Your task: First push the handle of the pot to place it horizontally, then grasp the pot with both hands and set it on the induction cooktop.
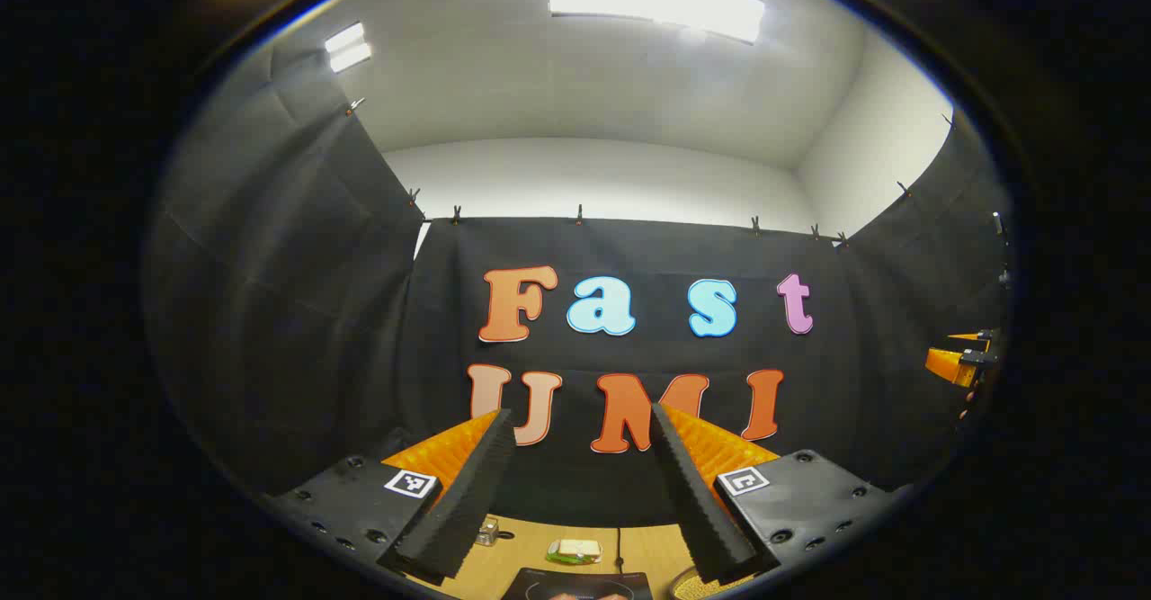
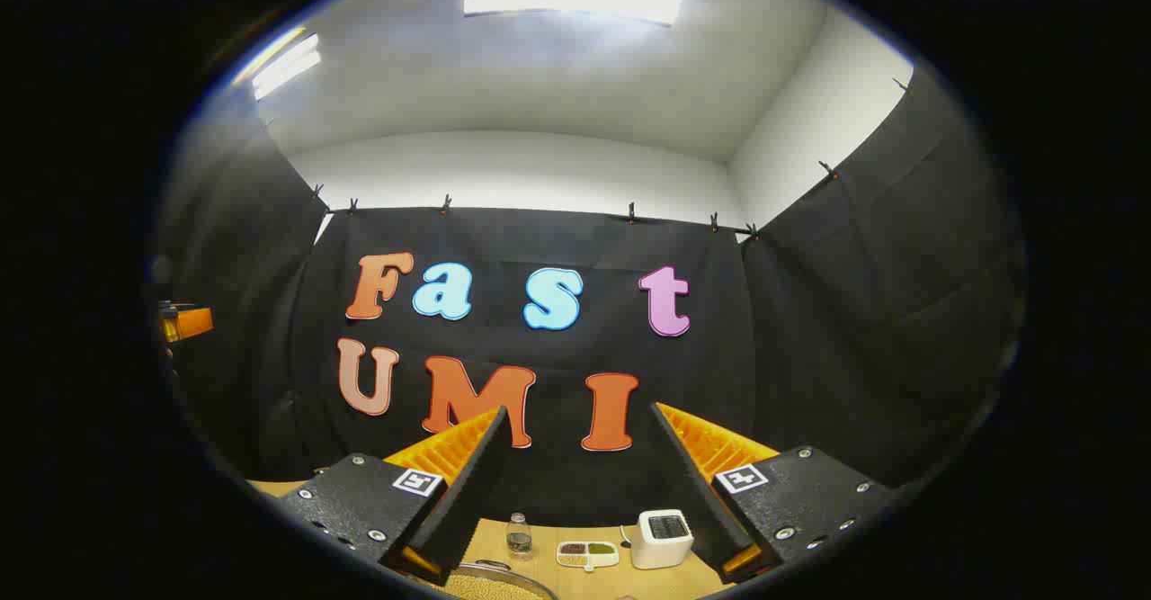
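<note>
L gripper [image 1: 583, 420] wide apart, nothing btwn the fingers, held high & aimed at the booth wall. Below its tips, at the bottom edge of the left gripper view: wooden table [image 1: 530, 557], dark induction cooktop [image 1: 577, 586] at centre, a rounded rim at lower right – likely the pot [image 1: 691, 587], mostly cut off. A small divided dish [image 1: 575, 550] sits just beyond the cooktop. The other gripper [image 1: 960, 362] shows far right, well apart.

R gripper [image 2: 580, 420] also wide, empty, raised the same way. Under its L finger, the pot's rim and pale contents [image 2: 490, 582] at the frame edge – handle can't be made out. Farther back on the table [image 2: 575, 582]: small bottle [image 2: 518, 534], dish [image 2: 587, 553], white box appliance [image 2: 661, 537], near one another in a row. Open air between both grippers and the wall.
</note>
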{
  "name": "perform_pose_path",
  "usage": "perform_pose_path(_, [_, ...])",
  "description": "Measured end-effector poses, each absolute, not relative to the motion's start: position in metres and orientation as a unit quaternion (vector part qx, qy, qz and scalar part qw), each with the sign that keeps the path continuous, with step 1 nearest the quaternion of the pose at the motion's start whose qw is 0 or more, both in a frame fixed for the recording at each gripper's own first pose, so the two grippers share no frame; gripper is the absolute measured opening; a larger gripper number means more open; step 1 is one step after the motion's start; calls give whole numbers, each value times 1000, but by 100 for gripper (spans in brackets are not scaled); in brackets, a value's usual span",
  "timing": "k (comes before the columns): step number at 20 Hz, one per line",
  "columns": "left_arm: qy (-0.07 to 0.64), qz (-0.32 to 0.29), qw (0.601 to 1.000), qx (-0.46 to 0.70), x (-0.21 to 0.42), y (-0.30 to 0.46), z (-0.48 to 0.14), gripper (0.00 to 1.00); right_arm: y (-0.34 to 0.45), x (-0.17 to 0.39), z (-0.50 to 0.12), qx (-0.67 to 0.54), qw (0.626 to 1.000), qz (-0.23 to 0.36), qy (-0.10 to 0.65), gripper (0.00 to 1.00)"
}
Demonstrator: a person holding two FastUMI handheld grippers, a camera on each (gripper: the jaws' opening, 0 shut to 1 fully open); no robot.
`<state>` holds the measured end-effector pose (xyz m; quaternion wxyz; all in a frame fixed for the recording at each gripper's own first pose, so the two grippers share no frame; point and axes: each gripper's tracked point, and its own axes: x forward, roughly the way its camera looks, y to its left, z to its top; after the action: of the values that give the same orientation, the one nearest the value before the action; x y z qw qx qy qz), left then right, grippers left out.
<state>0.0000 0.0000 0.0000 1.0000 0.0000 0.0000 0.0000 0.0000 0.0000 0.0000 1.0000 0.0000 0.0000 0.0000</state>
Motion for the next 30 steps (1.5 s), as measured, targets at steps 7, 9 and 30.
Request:
perform_pose_path(7, [-25, 30, 999, 7, -3, 36, 15, 99, 20, 9, -5, 8, 1000, 27, -5, 95])
perform_pose_path(9, [-35, 35, 999, 3, -4, 42, 19, 98, 25, 11, -7, 11, 999, 32, -7, 95])
perform_pose_path(30, [0, 33, 999, 16, 9, 38, -16, 98, 60, 3, -48, 31, 992, 114, 47, 95])
